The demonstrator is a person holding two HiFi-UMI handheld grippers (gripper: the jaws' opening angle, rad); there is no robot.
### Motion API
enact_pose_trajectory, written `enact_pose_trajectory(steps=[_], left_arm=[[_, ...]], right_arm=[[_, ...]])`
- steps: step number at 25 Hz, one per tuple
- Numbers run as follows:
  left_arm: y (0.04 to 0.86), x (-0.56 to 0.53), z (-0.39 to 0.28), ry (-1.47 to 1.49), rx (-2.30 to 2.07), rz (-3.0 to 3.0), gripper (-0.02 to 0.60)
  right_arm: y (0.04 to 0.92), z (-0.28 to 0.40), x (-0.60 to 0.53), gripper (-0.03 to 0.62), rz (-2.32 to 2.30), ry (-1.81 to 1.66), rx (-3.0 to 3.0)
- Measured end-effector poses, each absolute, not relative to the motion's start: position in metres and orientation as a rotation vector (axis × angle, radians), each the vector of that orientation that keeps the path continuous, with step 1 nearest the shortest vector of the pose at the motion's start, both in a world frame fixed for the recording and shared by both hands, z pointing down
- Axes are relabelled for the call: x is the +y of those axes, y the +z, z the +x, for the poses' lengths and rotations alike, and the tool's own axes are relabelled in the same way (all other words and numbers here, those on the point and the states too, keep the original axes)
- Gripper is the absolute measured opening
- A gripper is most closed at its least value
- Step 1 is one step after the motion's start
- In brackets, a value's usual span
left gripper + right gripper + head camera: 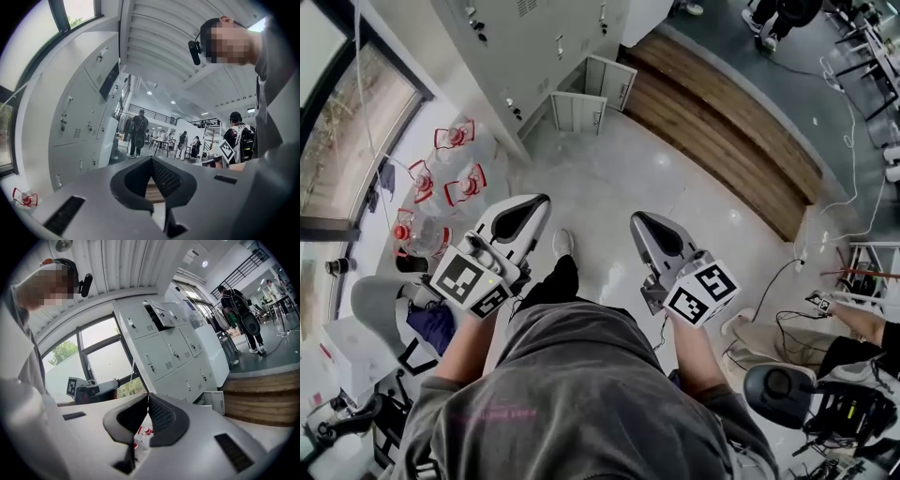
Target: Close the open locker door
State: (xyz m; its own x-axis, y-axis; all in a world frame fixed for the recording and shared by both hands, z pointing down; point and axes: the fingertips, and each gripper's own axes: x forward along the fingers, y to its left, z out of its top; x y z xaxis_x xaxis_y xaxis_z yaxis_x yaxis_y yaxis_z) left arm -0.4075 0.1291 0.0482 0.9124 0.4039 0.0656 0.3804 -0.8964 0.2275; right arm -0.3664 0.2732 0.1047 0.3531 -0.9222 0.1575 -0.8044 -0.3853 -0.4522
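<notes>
A bank of white lockers (534, 37) stands ahead against the wall. At its foot, two low doors (578, 111) (611, 82) hang open over the floor. The right gripper view shows the lockers (164, 348) with one upper door (161, 315) swung out and a low door (213, 401) open near the wooden step. My left gripper (539, 202) and right gripper (639, 220) are held up side by side in front of my chest, well short of the lockers. Both are shut, their tips meeting, with nothing between them.
Several large water bottles (441, 178) with red handles stand by the window at the left. A wooden step (722, 131) runs diagonally right of the lockers. Cables, a chair (778, 384) and a seated person (825, 342) are at the right. People stand in the distance (138, 133).
</notes>
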Motion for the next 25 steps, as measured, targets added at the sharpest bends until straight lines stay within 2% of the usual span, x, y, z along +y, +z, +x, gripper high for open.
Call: enact_pose_trajectory(steps=[12, 25], left_arm=[[0.048, 0.043, -0.320, 0.187, 0.664, 2.836, 0.014], [0.049, 0.001, -0.283, 0.173, 0.690, 2.814, 0.014]], right_arm=[[0.105, -0.290, 0.189, 0.021, -2.354, -0.605, 1.496], [0.101, -0.249, 0.144, 0.021, -2.373, -0.612, 1.479]])
